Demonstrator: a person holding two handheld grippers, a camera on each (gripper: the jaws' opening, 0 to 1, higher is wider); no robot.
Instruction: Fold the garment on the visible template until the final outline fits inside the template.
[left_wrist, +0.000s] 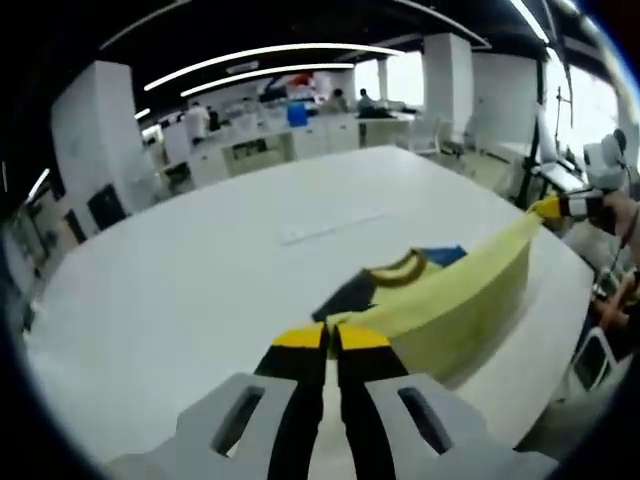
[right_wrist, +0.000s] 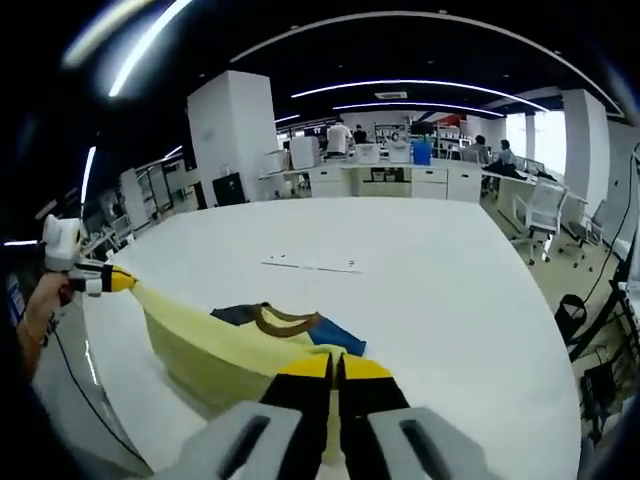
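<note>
The garment (left_wrist: 455, 300) pinched at the tips of the left gripper (left_wrist: 331, 336) looks like soft, matt yellow cloth, drawn smooth and taut away to its right, with a brown knitted-looking collar (right_wrist: 283, 319) just ahead of the right gripper (right_wrist: 335, 366). Both grippers have matt grey plastic bodies and black fingers capped in yellow. The table (right_wrist: 420, 260) beyond the jaws is smooth white with a faint sheen, its material unclear

Long white ceiling light strips (right_wrist: 420, 83) shone brightly; windows glared, edges bent, and everything looked slightly blurry.
</note>
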